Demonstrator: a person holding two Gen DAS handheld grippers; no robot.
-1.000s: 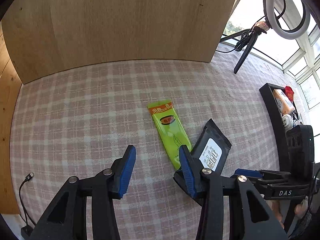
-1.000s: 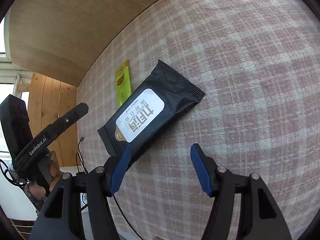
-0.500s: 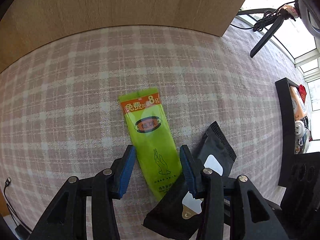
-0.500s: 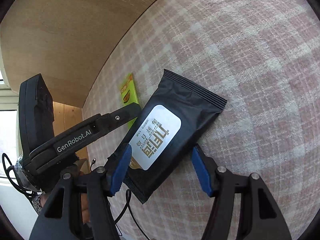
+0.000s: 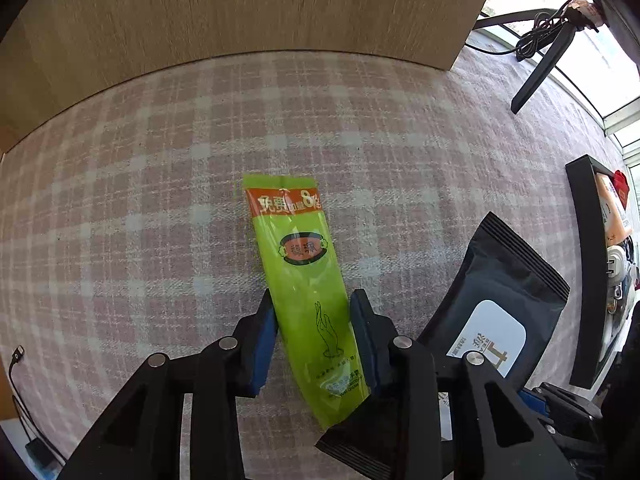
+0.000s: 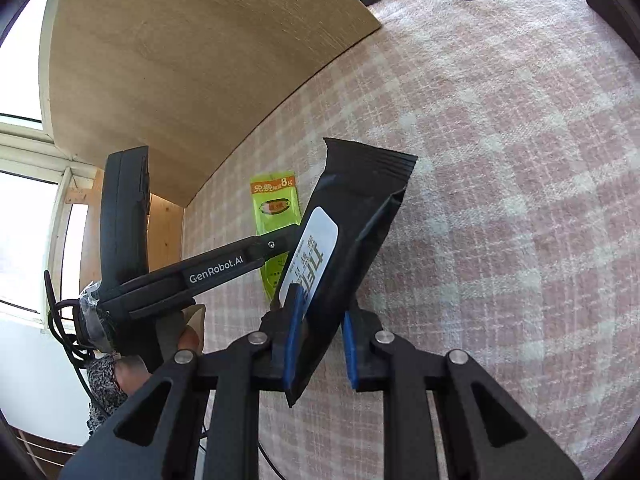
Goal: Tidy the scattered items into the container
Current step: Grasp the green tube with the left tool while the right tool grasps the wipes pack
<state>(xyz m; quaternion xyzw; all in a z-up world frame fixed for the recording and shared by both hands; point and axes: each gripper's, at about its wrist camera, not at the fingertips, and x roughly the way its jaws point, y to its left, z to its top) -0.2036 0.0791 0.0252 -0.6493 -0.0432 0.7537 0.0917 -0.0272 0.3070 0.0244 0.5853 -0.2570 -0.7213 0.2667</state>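
- Gripping with our right gripper (image 6: 320, 344), we have the black wipes pack (image 6: 344, 240) pinched between the blue pads (image 6: 292, 340); the pack is tilted up on edge, its crimped end pointing away from us, and its soft film buckles where the pads press.
- That pack is matte black, flat and rectangular, with a rounded white label printed in gold characters.
- Our left gripper (image 5: 314, 340) sits low over the checked cloth (image 5: 160, 200), its blue pads (image 5: 264, 340) on either side of the lower half of the green sachet (image 5: 300, 272). Both pads lie right against the sachet's edges; we cannot tell whether they are actually squeezing it.
- The sachet is glossy lime-green plastic, long and narrow, with an orange band across its far end, lying flat on the cloth.
- The cloth is a woven pink-and-white plaid, slightly fuzzy.
- At the right edge of the left wrist view stands the black container (image 5: 588, 272), with items already inside.
- A pale wood-grain panel (image 5: 240, 12) rises behind the cloth.
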